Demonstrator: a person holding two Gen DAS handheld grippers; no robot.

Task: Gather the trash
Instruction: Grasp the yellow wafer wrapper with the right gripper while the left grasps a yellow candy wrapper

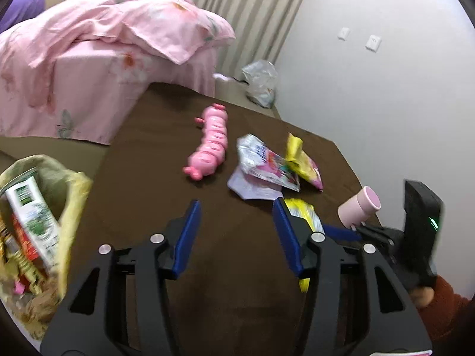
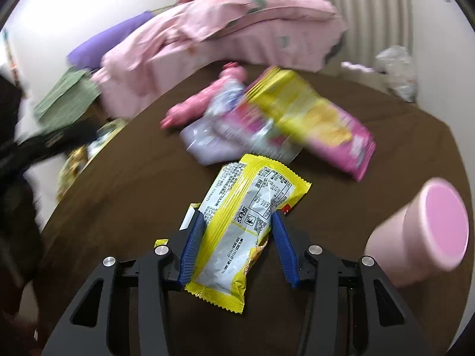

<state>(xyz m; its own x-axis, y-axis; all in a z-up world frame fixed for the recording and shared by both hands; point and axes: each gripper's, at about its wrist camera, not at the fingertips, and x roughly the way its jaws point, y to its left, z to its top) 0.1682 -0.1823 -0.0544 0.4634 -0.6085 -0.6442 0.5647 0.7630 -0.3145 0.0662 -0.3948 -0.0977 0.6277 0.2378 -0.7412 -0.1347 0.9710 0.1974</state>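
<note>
Yellow and crinkly, a foil snack wrapper (image 2: 243,237) lay on the brown tablecloth (image 2: 386,136) between the blue pads of the right gripper (image 2: 237,237). The left pad touched its edge, the right pad stood just beside it, so the jaws looked half-closed around it, not yet gripping.

The left gripper (image 1: 237,228) hung with its jaws apart and nothing between them, over bare cloth. At the near left a yellow-lined trash bag (image 1: 38,231) already held cartons and wrappers, so part of the job seemed done.

Left to collect, farther on the table: a yellow-and-pink chip bag (image 2: 314,118), a silvery printed packet (image 1: 267,163) and a pale crumpled sheet (image 1: 252,188). A pink plastic caterpillar toy (image 1: 212,142) and a pink cup (image 2: 427,231) probably stay.
</note>
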